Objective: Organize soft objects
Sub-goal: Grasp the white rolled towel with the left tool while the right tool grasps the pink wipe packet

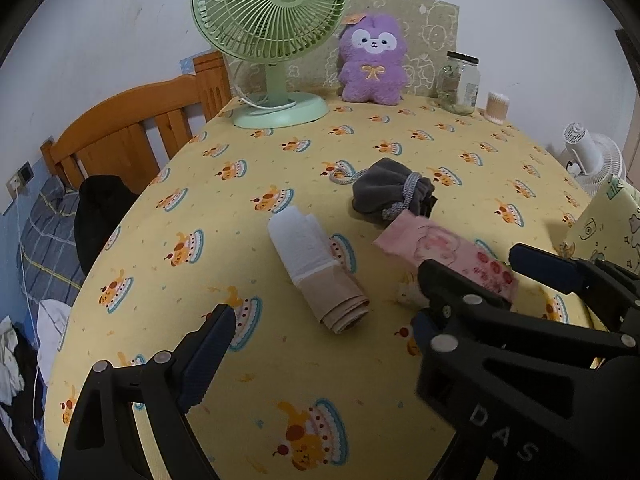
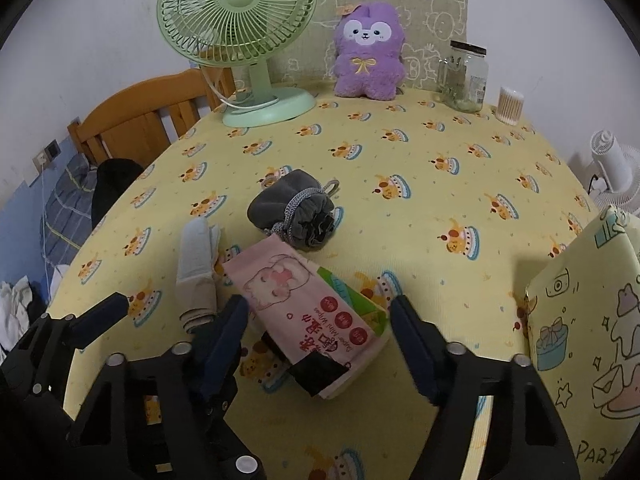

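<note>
Three soft items lie grouped mid-table on the yellow patterned tablecloth (image 1: 400, 148): a rolled white-and-beige cloth (image 1: 316, 266), a grey drawstring pouch (image 1: 390, 190) and a pink wipes pack (image 2: 316, 312). Along the far edge stand a green desk fan (image 1: 272, 36), a purple plush toy (image 1: 372, 62), a glass jar (image 1: 460, 80) and a cotton swab tub (image 1: 497, 107). A printed gift bag (image 2: 588, 320) stands at the right table edge, beside the right gripper (image 2: 320, 330). A wooden headboard (image 1: 128, 136) and bedding sit beyond the table's left side.

The roll lies tilted, white end farther away, beige end nearer. The pouch is cinched by a grey cord and touches the far end of the pack. The pack carries a cartoon print, red dots and a dark flap at its near end.

Left gripper (image 1: 324, 322): jaws wide apart, holding nothing, the beige end of the roll between the fingertips without contact. Right gripper: jaws partly open on either side of the pack's near end; no pad contact is visible.

In the left wrist view the right gripper covers the near part of the pack. A white fan (image 2: 616, 168) at the right margin is cut off
</note>
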`<act>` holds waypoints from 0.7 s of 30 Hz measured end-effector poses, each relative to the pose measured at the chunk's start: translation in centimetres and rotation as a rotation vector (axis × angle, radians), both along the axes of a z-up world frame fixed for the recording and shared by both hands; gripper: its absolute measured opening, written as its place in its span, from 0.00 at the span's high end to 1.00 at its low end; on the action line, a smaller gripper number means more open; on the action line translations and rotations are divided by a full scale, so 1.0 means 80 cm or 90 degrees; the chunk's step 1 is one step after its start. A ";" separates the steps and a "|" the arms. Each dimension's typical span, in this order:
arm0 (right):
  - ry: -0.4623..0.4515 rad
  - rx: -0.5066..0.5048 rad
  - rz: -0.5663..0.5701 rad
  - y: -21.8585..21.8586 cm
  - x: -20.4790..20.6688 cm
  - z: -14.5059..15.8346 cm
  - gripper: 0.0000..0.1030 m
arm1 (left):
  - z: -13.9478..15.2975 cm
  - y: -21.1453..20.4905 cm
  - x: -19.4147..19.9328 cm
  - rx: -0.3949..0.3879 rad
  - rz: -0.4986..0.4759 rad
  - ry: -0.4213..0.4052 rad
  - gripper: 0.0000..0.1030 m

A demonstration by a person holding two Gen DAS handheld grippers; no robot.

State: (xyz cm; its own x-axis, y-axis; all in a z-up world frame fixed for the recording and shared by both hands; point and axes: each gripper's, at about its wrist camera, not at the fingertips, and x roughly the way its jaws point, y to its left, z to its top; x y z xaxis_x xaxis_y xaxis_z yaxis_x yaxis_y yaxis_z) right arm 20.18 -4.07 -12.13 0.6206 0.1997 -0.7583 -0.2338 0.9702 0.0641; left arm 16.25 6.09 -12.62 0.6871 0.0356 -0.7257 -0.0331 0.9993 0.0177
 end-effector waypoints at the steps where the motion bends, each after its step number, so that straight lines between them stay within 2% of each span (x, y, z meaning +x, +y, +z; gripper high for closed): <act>1: 0.001 -0.002 0.002 0.001 0.001 -0.001 0.35 | 0.000 0.001 0.001 -0.001 0.001 -0.001 0.11; 8: -0.003 -0.012 0.002 0.002 0.006 -0.001 0.41 | -0.002 0.000 0.010 0.014 0.005 0.004 0.12; 16: -0.003 0.003 -0.020 -0.005 0.013 0.001 0.47 | -0.003 0.007 0.028 0.017 0.015 0.012 0.24; 19: 0.001 -0.003 -0.018 -0.004 0.013 -0.002 0.48 | -0.009 0.004 0.033 0.010 0.003 0.030 0.31; 21: -0.002 -0.006 -0.017 -0.002 0.012 -0.002 0.48 | -0.012 0.003 0.034 0.003 -0.001 0.039 0.46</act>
State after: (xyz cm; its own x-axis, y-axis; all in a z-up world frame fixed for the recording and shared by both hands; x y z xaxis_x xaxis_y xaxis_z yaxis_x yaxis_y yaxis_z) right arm 21.14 -4.27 -12.32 0.6283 0.1751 -0.7580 -0.2077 0.9767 0.0534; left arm 18.99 6.33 -13.56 0.6418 0.0383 -0.7659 -0.0298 0.9992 0.0250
